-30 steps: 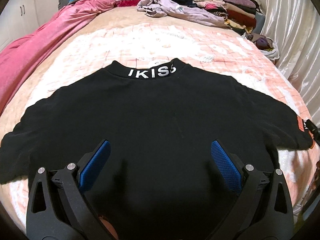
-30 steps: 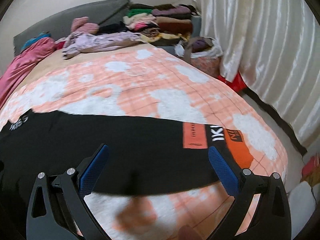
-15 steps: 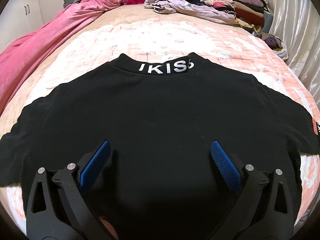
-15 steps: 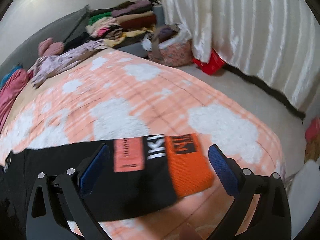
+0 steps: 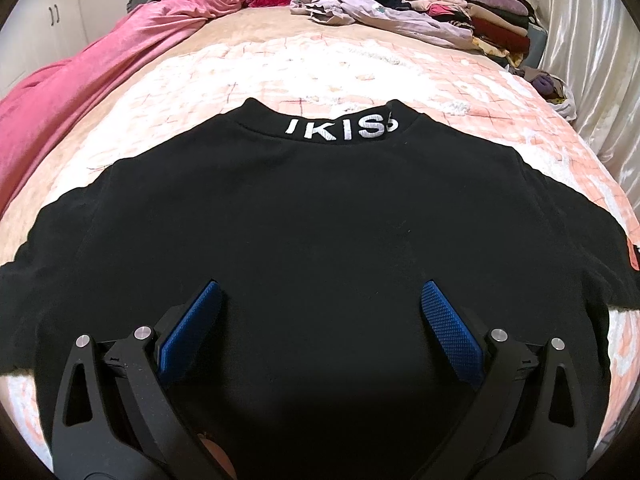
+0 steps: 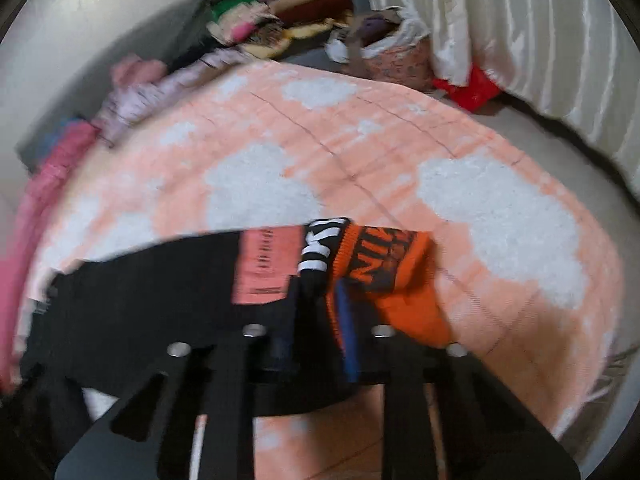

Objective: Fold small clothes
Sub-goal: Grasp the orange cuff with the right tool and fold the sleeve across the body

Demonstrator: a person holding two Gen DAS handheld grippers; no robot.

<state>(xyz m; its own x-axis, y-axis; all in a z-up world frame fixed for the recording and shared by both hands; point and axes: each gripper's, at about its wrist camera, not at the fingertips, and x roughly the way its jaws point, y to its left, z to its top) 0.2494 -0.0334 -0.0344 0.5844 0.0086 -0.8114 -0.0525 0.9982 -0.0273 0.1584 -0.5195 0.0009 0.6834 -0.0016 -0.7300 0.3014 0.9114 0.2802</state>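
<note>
- Meanwhile, my right gripper point(image 6: 320, 308) is pinching the black sweater's point(image 5: 320, 220) orange-cuffed sleeve point(image 6: 384, 276), fingers closed on it.
- My left gripper point(image 5: 320, 312) is hovering wide open, holding nothing, collar point(image 5: 340, 130) at twelve o'clock.

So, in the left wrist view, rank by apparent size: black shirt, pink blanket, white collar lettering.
1. black shirt, though nearness inflates it
2. pink blanket
3. white collar lettering, clearly smallest
</note>
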